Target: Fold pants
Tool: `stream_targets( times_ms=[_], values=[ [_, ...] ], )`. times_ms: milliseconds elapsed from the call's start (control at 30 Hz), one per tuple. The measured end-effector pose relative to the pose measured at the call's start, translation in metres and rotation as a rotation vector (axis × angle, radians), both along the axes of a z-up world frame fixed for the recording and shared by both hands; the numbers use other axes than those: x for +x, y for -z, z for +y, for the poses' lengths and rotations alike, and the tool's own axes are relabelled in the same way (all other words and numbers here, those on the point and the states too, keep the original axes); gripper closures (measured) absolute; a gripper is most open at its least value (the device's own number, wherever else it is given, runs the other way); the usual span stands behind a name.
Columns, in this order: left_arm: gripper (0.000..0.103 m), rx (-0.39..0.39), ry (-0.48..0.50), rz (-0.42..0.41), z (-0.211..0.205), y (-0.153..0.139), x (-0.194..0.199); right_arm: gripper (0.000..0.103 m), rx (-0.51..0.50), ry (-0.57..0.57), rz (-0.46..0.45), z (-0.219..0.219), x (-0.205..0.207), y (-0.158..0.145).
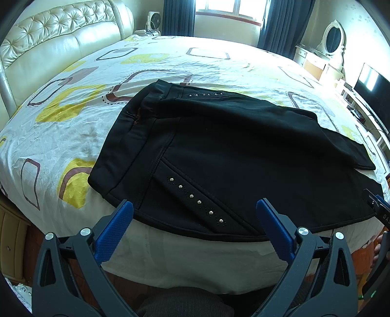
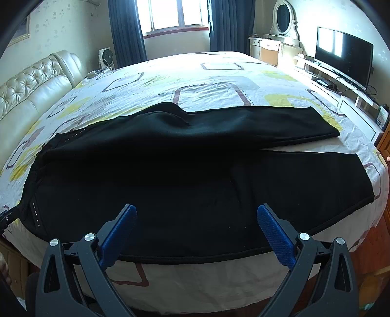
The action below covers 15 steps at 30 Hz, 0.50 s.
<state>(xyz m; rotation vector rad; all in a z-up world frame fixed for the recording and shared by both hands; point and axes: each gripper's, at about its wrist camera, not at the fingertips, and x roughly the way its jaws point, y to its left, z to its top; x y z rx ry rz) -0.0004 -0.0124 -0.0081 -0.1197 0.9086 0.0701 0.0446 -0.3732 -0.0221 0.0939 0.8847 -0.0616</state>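
Black pants point(image 1: 219, 151) lie spread flat on the bed, waistband to the left and two legs running right, with rows of silver studs by the pockets. In the right wrist view the pants point(image 2: 170, 175) show both legs, slightly apart at the hems on the right. My left gripper point(image 1: 195, 207) is open and empty, hovering over the near edge by the waist and studded pocket. My right gripper point(image 2: 196, 212) is open and empty over the near leg's edge. The right gripper's tip also shows in the left wrist view point(image 1: 376, 202).
The bed point(image 1: 73, 136) has a white sheet with yellow and brown shapes. A cream tufted headboard point(image 1: 48, 39) stands at the left. A dresser with oval mirror point(image 2: 282, 22) and a TV point(image 2: 343, 56) stand at the right. A window point(image 2: 170, 14) with dark curtains is behind.
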Motion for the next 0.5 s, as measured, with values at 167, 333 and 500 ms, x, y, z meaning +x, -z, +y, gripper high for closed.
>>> stream_targets(
  times_ms=[167,333,500],
  values=[
    [0.002,-0.003,0.000,0.007,0.0004,0.0004,0.0004,0.004,0.000,-0.004,0.006,0.0018,-0.0001,0.0009],
    [0.002,-0.003,-0.001,0.006,0.0006,0.0006,0.0005,0.004,-0.002,-0.006,0.007,0.0033,-0.0010,0.0017],
    [0.002,-0.004,-0.004,0.008,0.0007,0.0010,0.0005,0.004,-0.002,-0.008,0.008,0.0035,-0.0015,0.0022]
  ],
)
